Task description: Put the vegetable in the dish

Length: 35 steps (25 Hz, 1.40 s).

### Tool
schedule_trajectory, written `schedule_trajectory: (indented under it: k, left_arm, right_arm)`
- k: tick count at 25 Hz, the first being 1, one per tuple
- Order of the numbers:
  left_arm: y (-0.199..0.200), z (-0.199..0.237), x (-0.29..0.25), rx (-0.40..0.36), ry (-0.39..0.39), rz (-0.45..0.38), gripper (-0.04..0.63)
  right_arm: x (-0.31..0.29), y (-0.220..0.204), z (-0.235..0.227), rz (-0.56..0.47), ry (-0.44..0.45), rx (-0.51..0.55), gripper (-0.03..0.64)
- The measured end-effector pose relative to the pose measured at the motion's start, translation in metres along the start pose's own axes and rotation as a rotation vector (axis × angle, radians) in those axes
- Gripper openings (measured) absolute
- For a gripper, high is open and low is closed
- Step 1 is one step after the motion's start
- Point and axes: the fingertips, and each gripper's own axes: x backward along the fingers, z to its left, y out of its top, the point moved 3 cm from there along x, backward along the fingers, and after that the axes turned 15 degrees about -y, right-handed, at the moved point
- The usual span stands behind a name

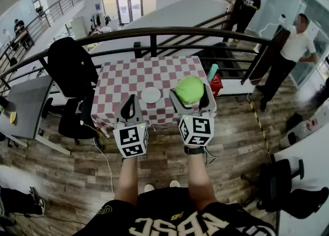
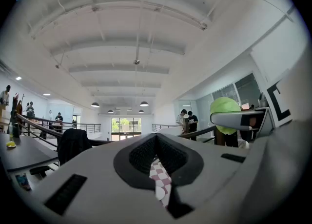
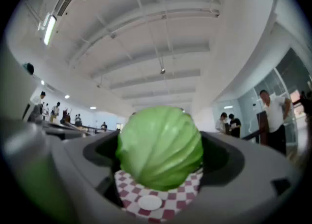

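Red-and-white checks cover the table (image 1: 123,80). At the left, the left gripper (image 1: 129,98) hovers level, its fingers clenched on nothing. Mid-table, the white dish (image 1: 151,95) lies bare. To the right, the right gripper (image 1: 190,96) has its fingers spread wide and grasping the green cabbage (image 1: 188,87), held in the air short of the dish. By the look of it, the carry and the release remain. For writing, there are only coded squares on the cubes, and the shirt lettering is cut off and unreadable.

Tablecloth (image 1: 154,73) matt cloth; dish (image 1: 151,95) smooth, maybe ceramic; cabbage (image 1: 189,89) smooth, waxy; floor (image 1: 231,132) wood planks.
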Motion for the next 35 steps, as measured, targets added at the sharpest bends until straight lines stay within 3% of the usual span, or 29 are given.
schedule_trajectory:
  k: [16, 25, 35]
  left_arm:
    - [-0.003, -0.015, -0.003, 0.009, 0.054, 0.002, 0.019]
    - [0.004, -0.041, -0.014, -0.013, 0.080, -0.010, 0.019]
    - [-0.046, -0.024, -0.020, 0.034, 0.139, 0.074, 0.018]
  right_arm:
    - [-0.004, -0.007, -0.010, 0.022, 0.077, -0.021, 0.528]
    - [-0.009, -0.001, -0.032, 0.010, 0.128, -0.083, 0.528]
    - [-0.028, -0.042, -0.016, 0.090, 0.229, -0.174, 0.528]
